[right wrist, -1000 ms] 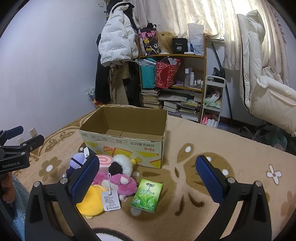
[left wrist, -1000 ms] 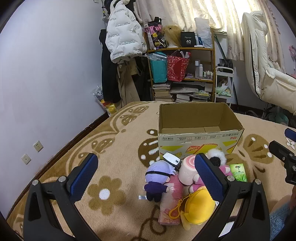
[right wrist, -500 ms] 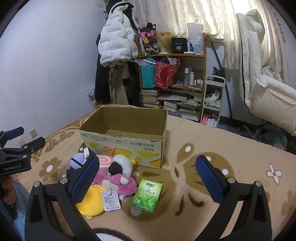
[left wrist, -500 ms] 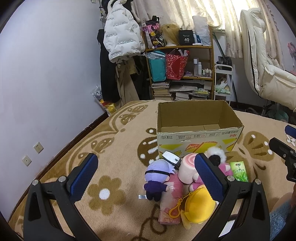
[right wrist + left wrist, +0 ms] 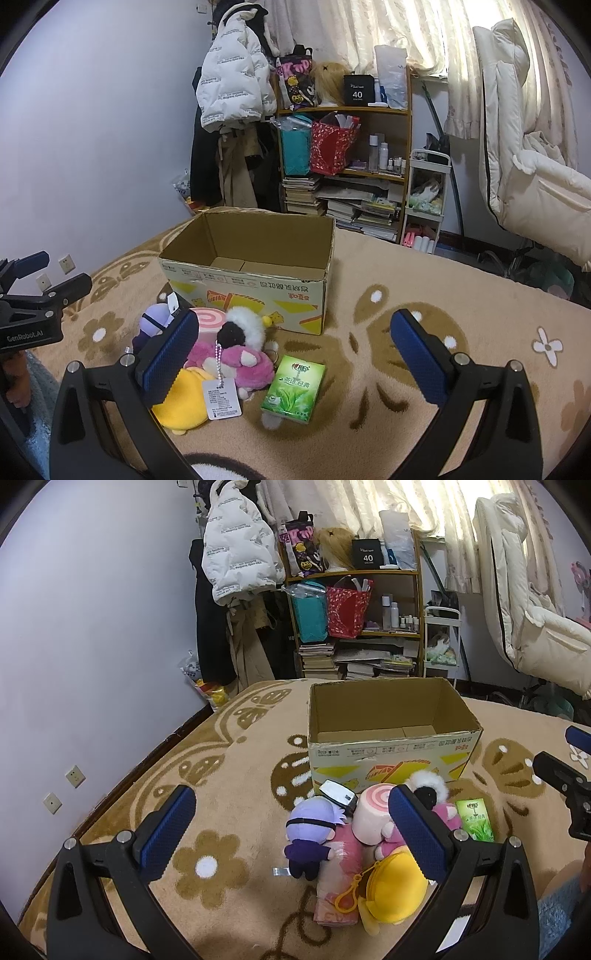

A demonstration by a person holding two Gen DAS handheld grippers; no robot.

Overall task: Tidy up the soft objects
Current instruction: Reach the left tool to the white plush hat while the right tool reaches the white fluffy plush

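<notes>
1. We are holding the left gripper above the rug with its blue pads spread wide apart and nothing between them; its right finger is covering part of the toy pile.
2. We are keeping the right gripper likewise spread and empty; its left finger is hiding part of the yellow plush.
3. The soft toys are lying in a heap on the rug, just in front of the open cardboard box: a purple-haired doll, a pink swirl roll plush, a pink animal plush with a white-and-black fluffy head, and the yellow plush with an orange clip.
4. A flat pink packet is lying under the doll and the yellow plush; we cannot tell what it holds.
5. A hang tag is dangling on a bead chain over the yellow plush; its print is too small to read.
6. A green tissue pack is lying just beside the pile.
7. The box is showing only bare flaps inside; its near floor is hidden by the front wall.
</notes>
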